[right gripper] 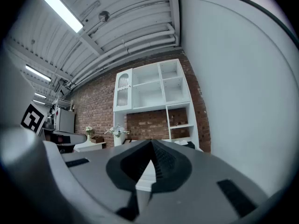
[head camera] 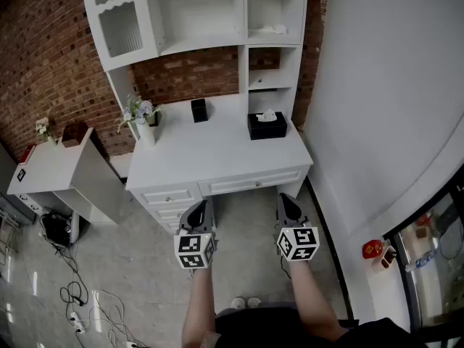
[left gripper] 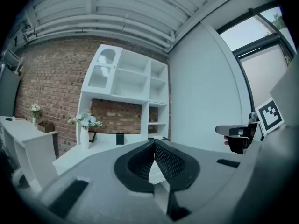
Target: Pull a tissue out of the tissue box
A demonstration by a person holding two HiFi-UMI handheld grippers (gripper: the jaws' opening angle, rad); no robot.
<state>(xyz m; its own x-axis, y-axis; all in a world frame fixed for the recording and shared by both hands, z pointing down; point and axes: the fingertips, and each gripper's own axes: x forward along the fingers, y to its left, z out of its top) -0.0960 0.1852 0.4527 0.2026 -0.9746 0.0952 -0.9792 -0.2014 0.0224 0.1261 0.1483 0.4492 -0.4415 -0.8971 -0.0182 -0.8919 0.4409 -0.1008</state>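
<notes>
A black tissue box (head camera: 267, 126) with a white tissue sticking out of its top stands at the right end of the white desk (head camera: 217, 154), against the shelf unit. Both grippers are held level in front of the desk drawers, well short of the box. My left gripper (head camera: 201, 205) is shut with nothing between its jaws (left gripper: 153, 142). My right gripper (head camera: 287, 199) is shut and empty too (right gripper: 151, 143). In the right gripper view the box (right gripper: 189, 144) peeks just over the right jaw.
On the desk stand a white vase of flowers (head camera: 143, 125) at the left and a small black box (head camera: 199, 110) at the back. A white shelf unit (head camera: 203, 20) rises behind. A lower side table (head camera: 51, 167) is at the left, cables (head camera: 80, 296) on the floor.
</notes>
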